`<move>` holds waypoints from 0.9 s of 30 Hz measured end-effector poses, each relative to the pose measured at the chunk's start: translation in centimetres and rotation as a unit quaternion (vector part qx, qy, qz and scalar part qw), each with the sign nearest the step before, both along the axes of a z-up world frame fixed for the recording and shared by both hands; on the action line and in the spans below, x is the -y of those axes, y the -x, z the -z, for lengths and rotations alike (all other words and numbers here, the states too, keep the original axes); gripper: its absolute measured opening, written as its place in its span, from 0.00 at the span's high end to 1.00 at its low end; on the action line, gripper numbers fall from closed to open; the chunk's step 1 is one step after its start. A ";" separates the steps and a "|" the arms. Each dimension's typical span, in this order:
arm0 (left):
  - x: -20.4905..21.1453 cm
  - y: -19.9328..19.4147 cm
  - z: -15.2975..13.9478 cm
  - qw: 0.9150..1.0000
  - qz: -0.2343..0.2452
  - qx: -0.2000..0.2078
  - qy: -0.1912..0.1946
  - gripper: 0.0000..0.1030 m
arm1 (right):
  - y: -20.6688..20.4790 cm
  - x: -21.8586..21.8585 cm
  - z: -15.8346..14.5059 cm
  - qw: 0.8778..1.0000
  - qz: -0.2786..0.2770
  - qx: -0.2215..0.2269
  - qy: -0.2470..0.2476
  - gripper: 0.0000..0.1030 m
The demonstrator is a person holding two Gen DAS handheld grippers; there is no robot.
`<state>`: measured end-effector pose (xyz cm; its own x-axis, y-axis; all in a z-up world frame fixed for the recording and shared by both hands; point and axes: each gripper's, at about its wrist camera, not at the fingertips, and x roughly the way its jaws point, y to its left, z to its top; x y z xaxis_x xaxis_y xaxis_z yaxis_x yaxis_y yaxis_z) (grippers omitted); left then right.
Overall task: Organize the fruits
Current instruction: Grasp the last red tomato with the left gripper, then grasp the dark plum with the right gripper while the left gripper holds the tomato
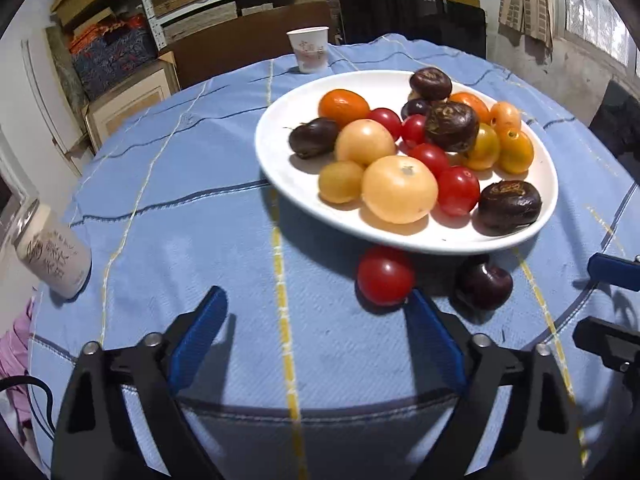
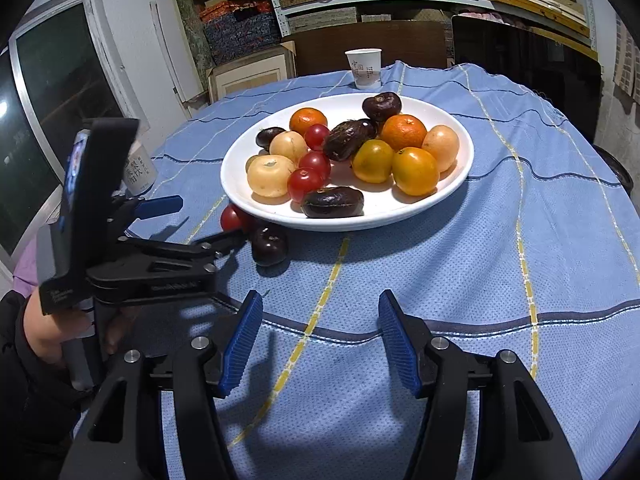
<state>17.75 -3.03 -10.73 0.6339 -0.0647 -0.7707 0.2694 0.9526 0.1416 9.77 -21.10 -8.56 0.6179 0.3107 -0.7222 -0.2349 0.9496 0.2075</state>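
Mostly we are done, by our reading: the wide white ceramic plate [image 1: 276,168] on the blue-clothed tabletop [image 1: 224,240] already carries the heap of orange, pale yellow, red and dark brown fruits, and only a round red cherry tomato [image 1: 385,276] and a dark purple cherry-like fruit [image 1: 485,285] lie on the cloth just beside its near rim. Our left hand-held gripper [image 1: 316,304] is spread wide and empty, its right pad at the tomato's near side, while our right hand-held gripper [image 2: 320,320] hangs partly open, holding nothing.
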 end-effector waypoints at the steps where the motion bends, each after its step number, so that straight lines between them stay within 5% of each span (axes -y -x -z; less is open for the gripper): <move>1: -0.1 -0.1 0.0 1.000 0.002 -0.003 0.006 0.15 | 0.0 -0.2 0.0 1.000 -0.004 0.000 0.000 0.41; 7: 0.8 -1.3 0.5 0.999 0.034 -0.018 0.030 0.21 | -0.7 -1.0 -0.3 1.000 -0.011 0.001 0.007 0.41; 9: 0.9 -1.6 0.7 0.999 0.035 -0.024 0.034 0.31 | -0.8 -0.9 -0.4 1.000 -0.008 0.000 0.004 0.41; 13: 1.7 -0.8 0.5 0.998 0.060 -0.010 0.024 0.70 | -0.7 -0.8 0.0 1.000 -0.004 -0.007 0.006 0.41; 20: 1.3 0.1 0.0 0.998 0.060 -0.007 0.028 0.71 | -0.5 -1.1 -0.1 1.000 -0.006 -0.007 0.012 0.41; 27: -3.1 0.3 -2.9 0.994 -0.025 0.051 0.090 0.70 | -2.0 -3.9 -0.5 0.998 -0.038 -0.007 0.040 0.41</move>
<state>17.40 0.06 -7.80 0.7143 -0.1611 -0.6811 0.2134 0.9769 -0.0073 11.76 -17.19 -8.07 0.5848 0.2975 -0.7547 -0.3054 0.9426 0.1349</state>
